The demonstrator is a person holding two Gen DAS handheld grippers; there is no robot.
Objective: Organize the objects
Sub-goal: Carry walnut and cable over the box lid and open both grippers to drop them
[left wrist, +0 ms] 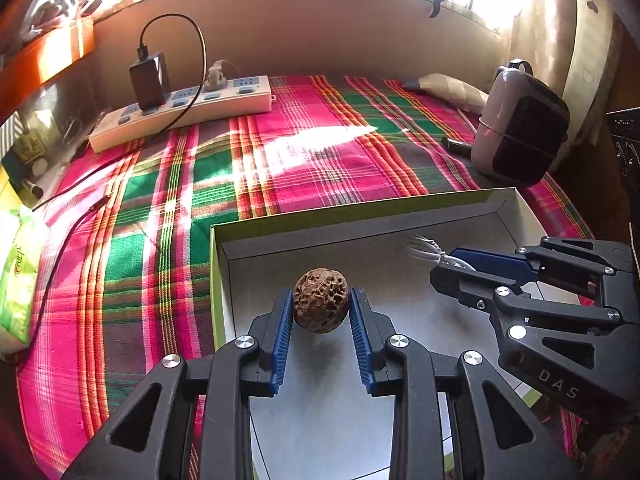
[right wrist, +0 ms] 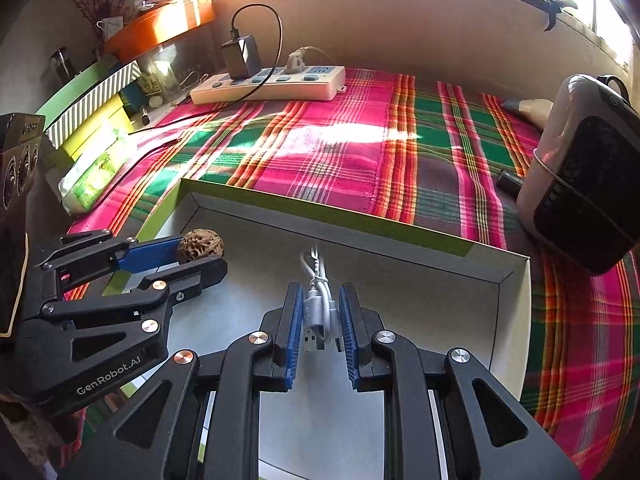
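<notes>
My left tongs (left wrist: pixel 320 308) pinch a wrinkled brown walnut (left wrist: pixel 321 299) between the blue pads, above the white floor of the open box (left wrist: pixel 400 216). My right tongs (right wrist: pixel 319 312) are clamped on a bundled white USB cable (right wrist: pixel 318 300) — also over the box, which sits on the plaid cloth (left wrist: pixel 168 184).

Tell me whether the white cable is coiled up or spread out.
Coiled: the white cable is bundled into loops, pinched in the right tool above the box.
</notes>
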